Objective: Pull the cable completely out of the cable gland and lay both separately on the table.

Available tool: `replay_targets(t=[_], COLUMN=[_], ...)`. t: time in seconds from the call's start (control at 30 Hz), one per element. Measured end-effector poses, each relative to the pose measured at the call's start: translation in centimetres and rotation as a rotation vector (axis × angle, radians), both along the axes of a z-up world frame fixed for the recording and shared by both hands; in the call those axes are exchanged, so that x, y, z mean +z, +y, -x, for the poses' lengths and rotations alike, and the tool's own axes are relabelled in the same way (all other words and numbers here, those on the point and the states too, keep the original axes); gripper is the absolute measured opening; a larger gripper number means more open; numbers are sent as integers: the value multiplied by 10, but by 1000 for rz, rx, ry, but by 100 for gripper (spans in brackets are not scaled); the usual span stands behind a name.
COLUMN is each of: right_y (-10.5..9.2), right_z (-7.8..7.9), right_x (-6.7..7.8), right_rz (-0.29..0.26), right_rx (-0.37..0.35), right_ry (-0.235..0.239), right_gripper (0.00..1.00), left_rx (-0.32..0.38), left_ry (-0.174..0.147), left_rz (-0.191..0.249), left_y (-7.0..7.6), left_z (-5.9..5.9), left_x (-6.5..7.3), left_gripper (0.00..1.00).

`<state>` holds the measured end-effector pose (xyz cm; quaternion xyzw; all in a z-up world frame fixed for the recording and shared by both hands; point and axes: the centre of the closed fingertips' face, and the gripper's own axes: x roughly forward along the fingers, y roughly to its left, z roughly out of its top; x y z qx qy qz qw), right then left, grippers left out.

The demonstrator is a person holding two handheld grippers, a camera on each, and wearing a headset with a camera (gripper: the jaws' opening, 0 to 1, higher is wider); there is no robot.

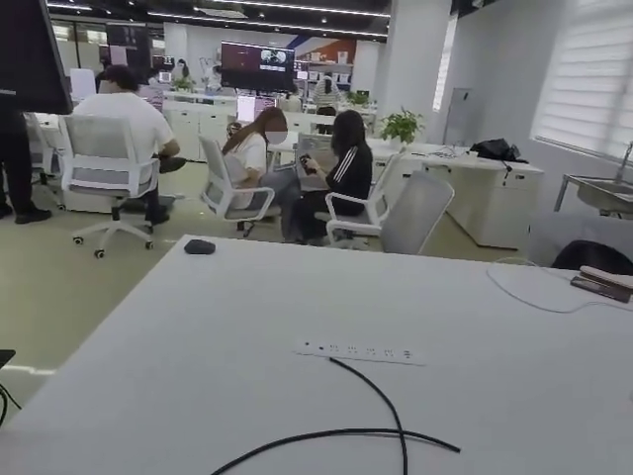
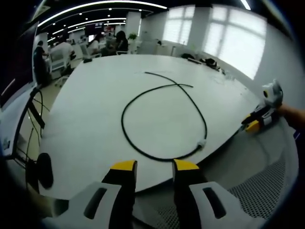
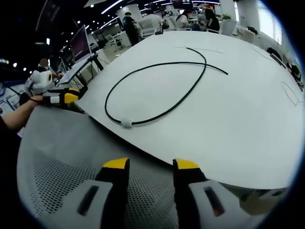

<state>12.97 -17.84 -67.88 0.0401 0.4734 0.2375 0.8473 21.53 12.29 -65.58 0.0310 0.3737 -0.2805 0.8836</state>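
The left gripper (image 2: pixel 155 168) is holding its yellow-tipped fingers (image 2: pixel 124 167) a moderate gap apart with nothing between them, and the right gripper (image 3: pixel 150 166) is showing its fingers (image 3: pixel 116 164) parted about as much, also gripping nothing. Both are hovering off the near edge of the white table (image 2: pixel 95 119), over what is probably a grey mesh chair (image 3: pixel 57 157), touching neither task thing. On the table the black cable (image 2: pixel 123 114) is lying in a loose loop, with the small white cable gland (image 2: pixel 202 142) sitting on it near the table's edge, and a white power strip (image 1: pixel 358 350) is lying farther off.
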Motion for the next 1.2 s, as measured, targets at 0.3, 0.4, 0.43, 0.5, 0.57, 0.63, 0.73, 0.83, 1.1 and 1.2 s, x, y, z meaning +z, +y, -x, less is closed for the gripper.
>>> replay_targets(t=[0.3,0.4,0.43,0.5,0.57,0.63,0.73,0.83,1.1,1.2], right_y=[-2,-2,-2,-3,-5,-9,-11,-12,-14,-16], right_z=[-1,-1,-1,-1,-2,-3,-4,-4,-4,-5], right_x=[-2,-2,-2,-2,-2,-2,-2,-1,-2,-1], right_rz=[22,16,17,18,26,47,48,41,37,25], right_rx=[4,1,-4,-10,-15,-31,-42,-55,-64,-90], right_ry=[3,3,4,3,3,-3,-6,-6,-7,-12], right_gripper=[39,38,38,37,37,37,37,36,36,36], left_rx=[-49,-138,-185,-190,-267,-305,-383,-473,-713,-727], left_ry=[10,-46,-84,-58,-108,-138,-160,-144,-4,12], left_rz=[-41,-69,-40,-76,-118,-122,-92,-103,-178,-139], left_y=[-4,-14,-25,-27,-38,-55,-88,-115,-171,-195], left_z=[1,-3,-4,-6,-14,-21,-22,-17,9,14], left_x=[-2,6,15,19,31,40,42,29,-22,-31], left_gripper=[31,35,38,41,38,39,40,40,38,35])
